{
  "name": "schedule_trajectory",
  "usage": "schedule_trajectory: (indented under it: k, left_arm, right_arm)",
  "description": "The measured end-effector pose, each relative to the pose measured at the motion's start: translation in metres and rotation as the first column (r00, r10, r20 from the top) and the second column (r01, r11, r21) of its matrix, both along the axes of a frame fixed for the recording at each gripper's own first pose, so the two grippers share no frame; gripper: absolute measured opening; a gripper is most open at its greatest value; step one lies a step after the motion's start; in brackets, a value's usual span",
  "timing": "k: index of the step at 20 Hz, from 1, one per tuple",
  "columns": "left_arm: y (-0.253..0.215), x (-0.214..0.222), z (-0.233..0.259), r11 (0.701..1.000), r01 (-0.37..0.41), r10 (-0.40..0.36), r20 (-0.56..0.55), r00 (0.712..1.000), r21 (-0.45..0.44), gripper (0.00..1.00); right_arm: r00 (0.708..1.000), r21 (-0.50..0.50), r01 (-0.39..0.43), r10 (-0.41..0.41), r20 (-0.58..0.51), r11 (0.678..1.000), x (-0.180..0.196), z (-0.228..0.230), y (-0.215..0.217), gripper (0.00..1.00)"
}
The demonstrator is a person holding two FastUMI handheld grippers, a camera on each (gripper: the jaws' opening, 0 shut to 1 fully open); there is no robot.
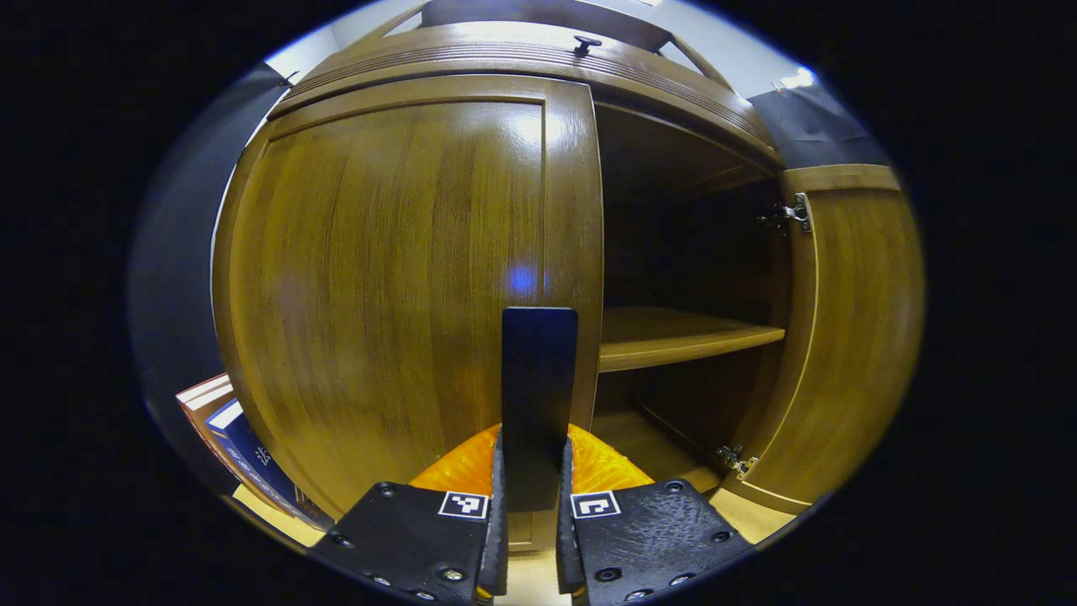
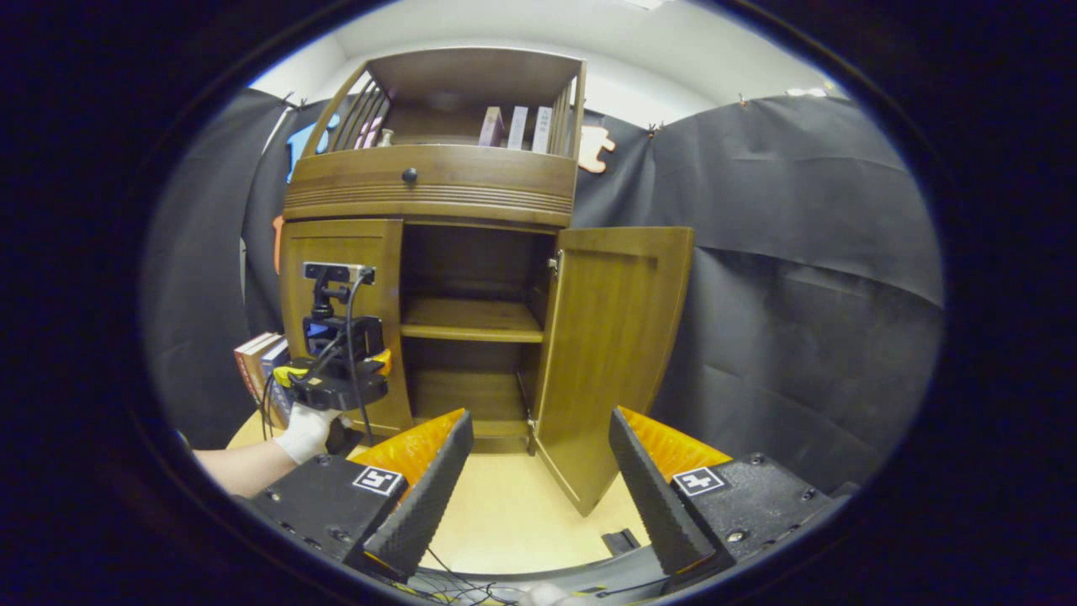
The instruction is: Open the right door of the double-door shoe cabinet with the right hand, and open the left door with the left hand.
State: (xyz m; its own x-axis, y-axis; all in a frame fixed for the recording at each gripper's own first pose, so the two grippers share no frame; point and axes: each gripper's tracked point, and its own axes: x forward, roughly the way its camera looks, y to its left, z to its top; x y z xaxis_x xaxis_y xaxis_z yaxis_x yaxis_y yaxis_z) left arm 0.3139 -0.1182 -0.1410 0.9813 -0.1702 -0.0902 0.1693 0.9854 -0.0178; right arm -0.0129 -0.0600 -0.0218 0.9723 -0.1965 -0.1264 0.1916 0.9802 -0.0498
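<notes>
The wooden shoe cabinet fills the left gripper view. Its left door [image 1: 387, 278] looks closed, and a flat black handle [image 1: 538, 370] stands out from its inner edge. My left gripper [image 1: 532, 459] is shut on that handle, one finger on each side. The right door [image 1: 850, 337] is swung wide open, showing a bare shelf [image 1: 681, 337] inside. In the right gripper view my right gripper [image 2: 540, 418] is open and holds nothing, well back from the open right door [image 2: 614, 337]. There a gloved hand [image 2: 307, 431] holds the left gripper [image 2: 336, 379] against the left door [image 2: 341, 244].
Several books [image 2: 257, 358] stand on the floor against the cabinet's left side. A drawer with a dark knob [image 2: 410, 175] and an open top shelf sit above the doors. Black cloth hangs behind and to the right. Pale floor [image 2: 505, 513] lies before the cabinet.
</notes>
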Motion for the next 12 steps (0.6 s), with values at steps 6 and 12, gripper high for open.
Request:
schedule_trajectory:
  k: [6, 12]
  left_arm:
    - [0.001, -0.027, -0.001, 0.996, 0.083, -0.083, 0.002, 0.997, -0.013, 0.22]
    - [0.012, -0.063, 0.000, 0.987, 0.156, -0.156, -0.011, 0.988, -0.043, 0.13]
  right_arm:
    - [1.000, 0.028, -0.016, 0.016, -0.002, 0.999, 0.000, -0.003, -0.001, 1.00]
    - [0.999, 0.032, -0.040, 0.040, 0.006, 0.999, -0.001, -0.009, 0.001, 1.00]
